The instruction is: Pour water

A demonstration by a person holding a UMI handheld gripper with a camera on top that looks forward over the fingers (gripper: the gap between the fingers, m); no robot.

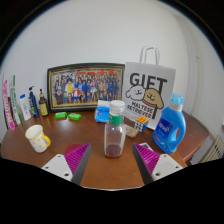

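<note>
Gripper view puts my tongs (112, 160) level over the wooden table (100, 172), fingers spread wide and gripping nothing. A clear bottle (115, 135) with a white cap stands just ahead, between them, untouched. It hides part of the gift bag (148, 90). Print on the blue detergent jug (170, 127) is unreadable.

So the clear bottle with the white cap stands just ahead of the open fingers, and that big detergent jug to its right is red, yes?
Not quite: the detergent jug is blue, not red, as the gripper view shows. The rest holds: the clear bottle with the white cap stands upright on the wooden table just ahead of the gripper, whose fingers are open and not touching it.
</note>
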